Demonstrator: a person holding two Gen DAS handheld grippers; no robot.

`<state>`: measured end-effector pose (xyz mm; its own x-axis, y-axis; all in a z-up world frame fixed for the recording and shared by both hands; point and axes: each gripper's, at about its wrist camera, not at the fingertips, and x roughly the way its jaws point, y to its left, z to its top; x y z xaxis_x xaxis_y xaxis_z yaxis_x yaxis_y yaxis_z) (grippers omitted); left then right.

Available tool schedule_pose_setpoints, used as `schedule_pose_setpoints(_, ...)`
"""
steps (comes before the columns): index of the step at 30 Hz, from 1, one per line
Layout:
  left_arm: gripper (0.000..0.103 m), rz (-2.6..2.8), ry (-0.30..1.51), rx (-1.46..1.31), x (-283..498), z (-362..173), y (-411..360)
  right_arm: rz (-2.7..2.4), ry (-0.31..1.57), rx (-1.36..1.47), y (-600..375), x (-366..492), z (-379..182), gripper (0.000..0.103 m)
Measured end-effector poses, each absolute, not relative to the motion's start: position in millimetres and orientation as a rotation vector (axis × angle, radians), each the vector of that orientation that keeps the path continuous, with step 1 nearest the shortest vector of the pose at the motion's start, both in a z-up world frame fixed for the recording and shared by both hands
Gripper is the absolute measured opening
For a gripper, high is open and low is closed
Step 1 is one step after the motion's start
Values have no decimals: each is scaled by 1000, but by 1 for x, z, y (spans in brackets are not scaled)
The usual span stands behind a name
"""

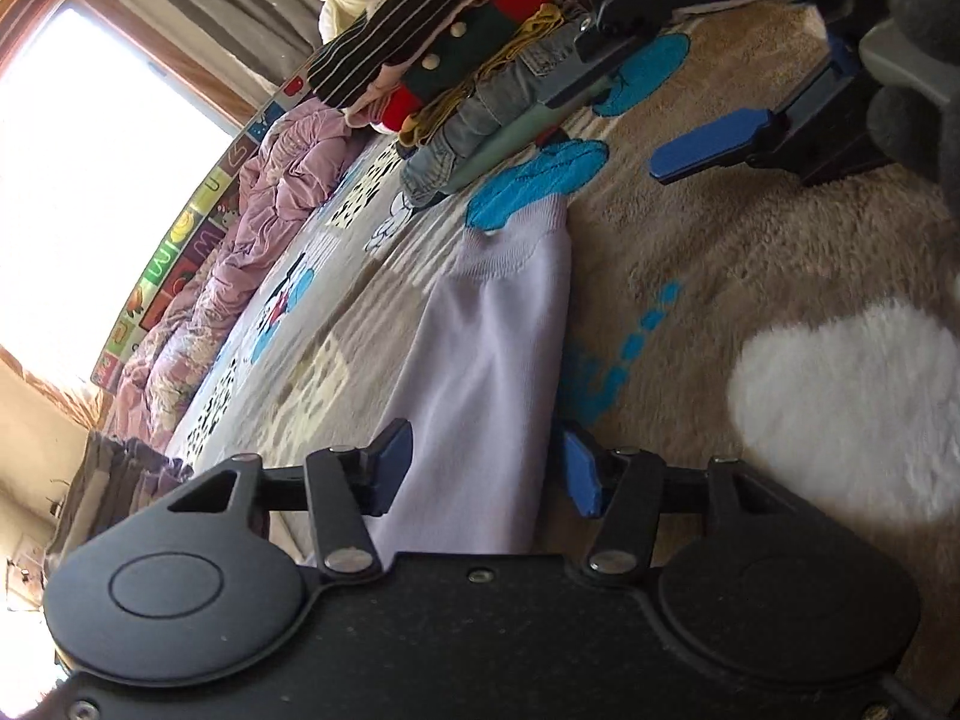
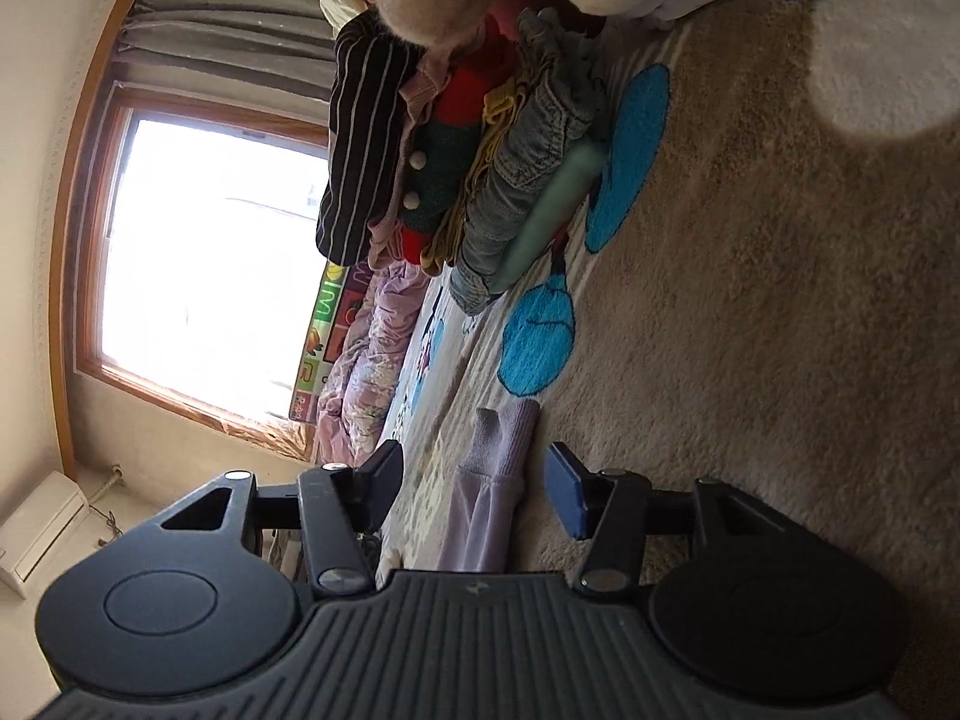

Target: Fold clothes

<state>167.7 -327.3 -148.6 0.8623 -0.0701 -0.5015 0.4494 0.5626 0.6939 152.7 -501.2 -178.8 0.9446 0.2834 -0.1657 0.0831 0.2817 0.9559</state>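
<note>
Left gripper [image 1: 486, 468] spread wide at 6 o'clock of its own view, blue pads either side of a lilac garment [image 1: 480, 372] without closing on it. Lilac garment lying flat on the shaggy beige rug [image 1: 750, 252], running from 6 toward 12 o'clock, ribbed hem at its far end touching a blue patch of the rug pattern.

Right gripper [image 2: 474, 489] likewise spread, at 6 o'clock in the right wrist view, fingers apart around a ribbed cuff and sleeve of the same lilac garment [image 2: 492, 480]; contact with the cloth impossible to tell. Seen also from the left wrist camera at 1 o'clock, right gripper [image 1: 690, 120], one blue finger [image 1: 711, 144] hanging above the rug.

Stack of folded clothes [image 2: 456, 168] at 12 o'clock beyond the garment: black pinstripe, red and green knit with white buttons, mustard, denim, pale green at the bottom. Crumpled pink quilt [image 1: 264, 240] at 10 o'clock, beside a bright window [image 2: 204, 264].
</note>
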Motion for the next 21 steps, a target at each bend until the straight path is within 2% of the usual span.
schedule_pose_setpoints(6, 31, -294, 458, 1048, 200, -156, -374, 94, 241, 1388, -534, 140, -189, 53)
schedule_pose_setpoints(10, 1, -324, 521, 1044, 224, -163, -383, 88, 204, 1404, -545, 135, -192, 52)
schedule_pose_setpoints(13, 1, -375, 620, 862, 239, -138, -366, 109, 192, 1389, -546, 130, -189, 58)
schedule_pose_setpoints(15, 0, -421, 669, 659, 249, -108, -337, 157, 198, 1366, -542, 125, -184, 75)
schedule_pose_setpoints(17, 0, -464, 701, 451, 259, -76, -304, 219, 222, 1326, -531, 118, -176, 81)
schedule_pose_setpoints(19, 0, -492, 704, 308, 262, -48, -273, 334, 304, 1208, -503, 117, -163, 81)
schedule_pose_setpoints(21, 0, -502, 684, 197, 260, -21, -245, 410, 388, 973, -455, 117, -142, 81)
